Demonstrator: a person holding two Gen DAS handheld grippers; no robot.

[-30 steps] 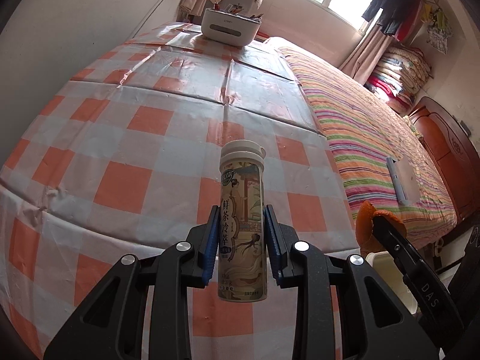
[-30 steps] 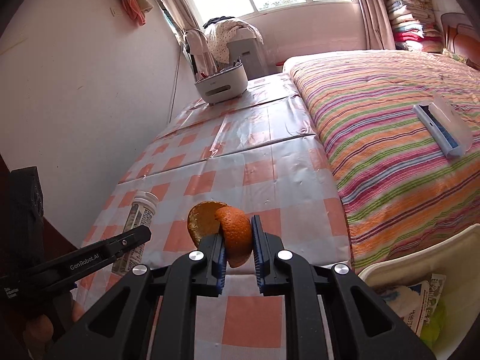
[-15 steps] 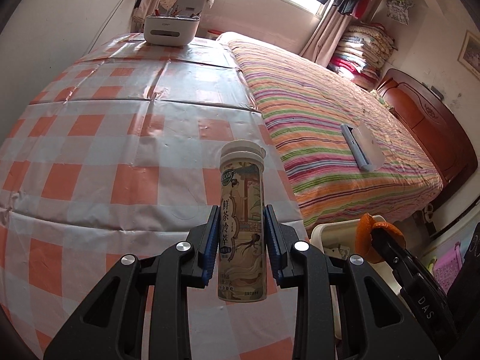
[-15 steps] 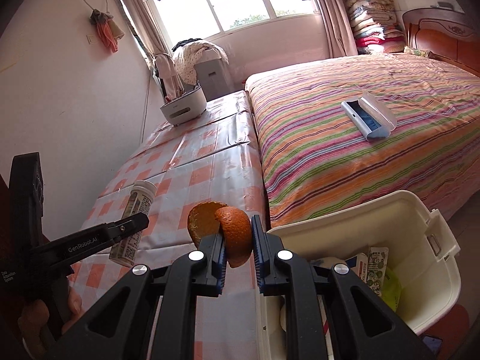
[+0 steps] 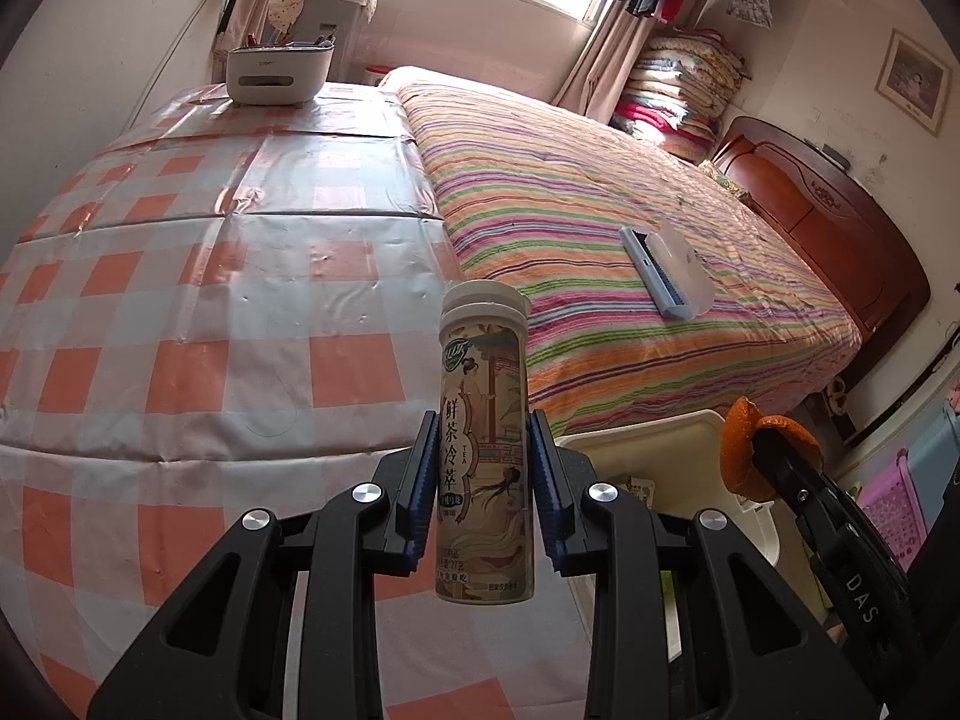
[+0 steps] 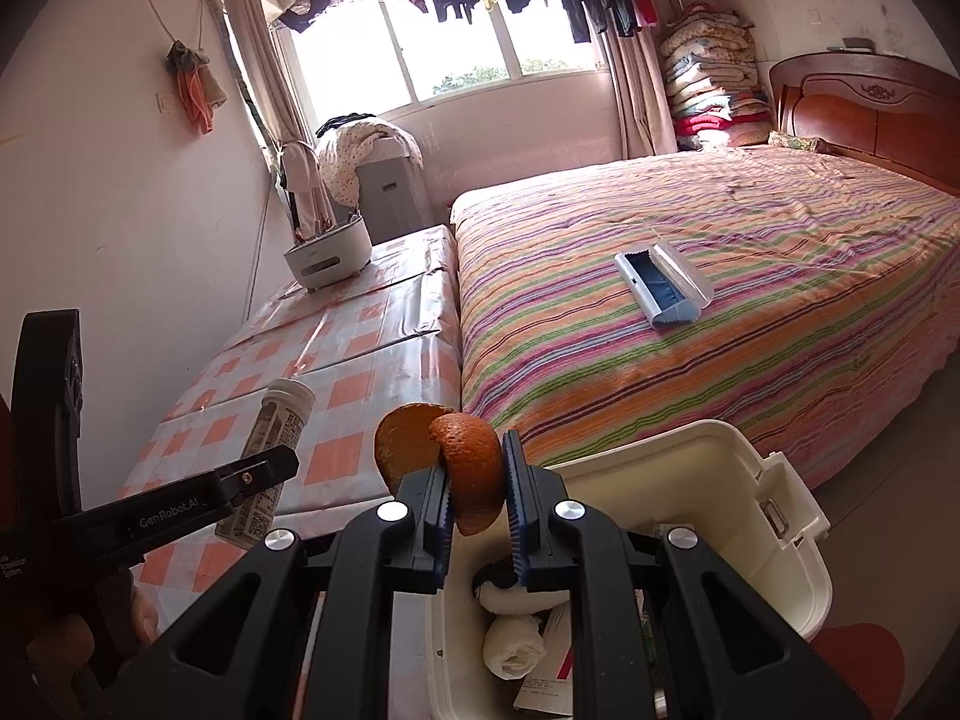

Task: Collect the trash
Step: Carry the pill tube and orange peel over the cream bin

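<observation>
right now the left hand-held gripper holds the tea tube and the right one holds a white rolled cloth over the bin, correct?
Not quite. The right hand-held gripper is shut on an orange peel, not a cloth, as the right wrist view shows; a white rolled cloth lies inside the bin. The left hand-held gripper does hold the tea tube.

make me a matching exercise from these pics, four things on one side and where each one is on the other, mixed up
Things:
1. tea tube
2. orange peel
3. lint brush
4. rolled white cloth

Places:
A. lying on the striped bed
B. inside the cream bin
C. clamped in the left gripper
D. clamped in the right gripper

Pairs: 1-C, 2-D, 3-A, 4-B
</observation>
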